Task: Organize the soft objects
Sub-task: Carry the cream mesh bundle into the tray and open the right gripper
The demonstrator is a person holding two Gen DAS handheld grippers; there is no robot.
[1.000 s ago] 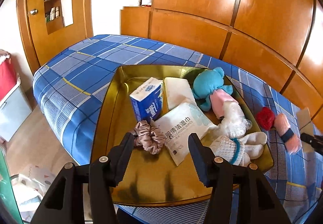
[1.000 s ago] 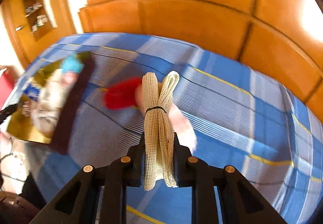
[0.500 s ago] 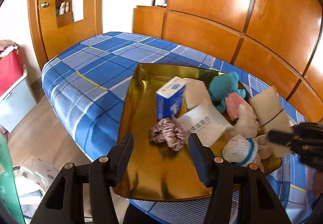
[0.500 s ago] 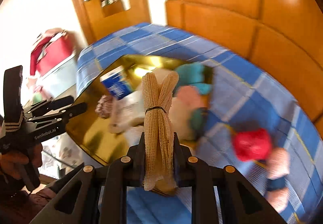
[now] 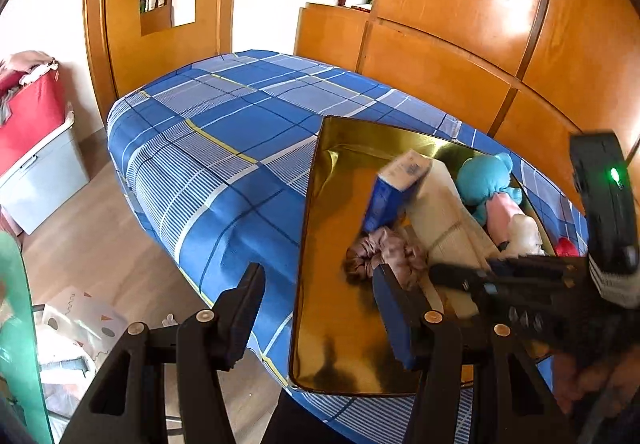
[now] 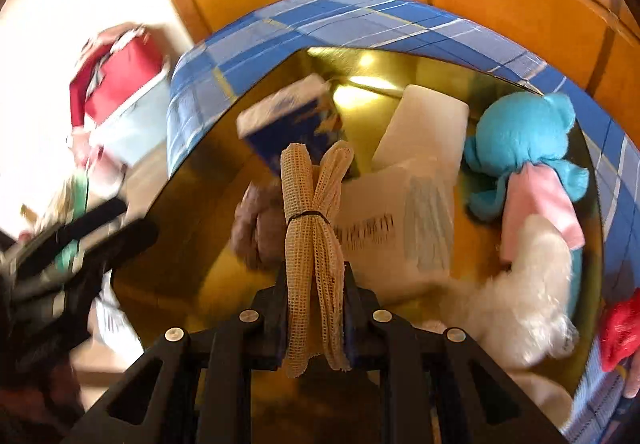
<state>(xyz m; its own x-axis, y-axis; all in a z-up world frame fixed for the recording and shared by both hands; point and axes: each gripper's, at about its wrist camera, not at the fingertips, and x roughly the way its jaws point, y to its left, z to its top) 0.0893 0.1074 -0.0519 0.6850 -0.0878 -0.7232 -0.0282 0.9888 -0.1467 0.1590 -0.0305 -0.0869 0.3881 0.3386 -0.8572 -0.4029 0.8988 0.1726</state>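
My right gripper (image 6: 316, 276) is shut on a folded cream mesh cloth (image 6: 314, 211) tied with a black band, held above the gold tray (image 6: 192, 236). The cloth (image 5: 448, 232) and right gripper (image 5: 464, 276) also show in the left wrist view, over the tray (image 5: 332, 324). In the tray lie a blue tissue box (image 6: 288, 123), a wipes pack (image 6: 400, 219), a mauve scrunchie (image 5: 380, 256), a blue plush toy (image 6: 520, 139) and a white fluffy item (image 6: 528, 284). My left gripper (image 5: 320, 280) is open and empty at the tray's near left edge.
The tray rests on a bed with a blue plaid cover (image 5: 224, 139). A red soft item (image 6: 620, 328) lies on the bed right of the tray. A red bag on a grey box (image 5: 32, 131) stands on the floor at left. Wooden wall panels (image 5: 480, 23) are behind.
My right gripper has carried the mesh cloth from the bed's right side over the tray. My left gripper has shifted left, so the tray sits further right in its view.
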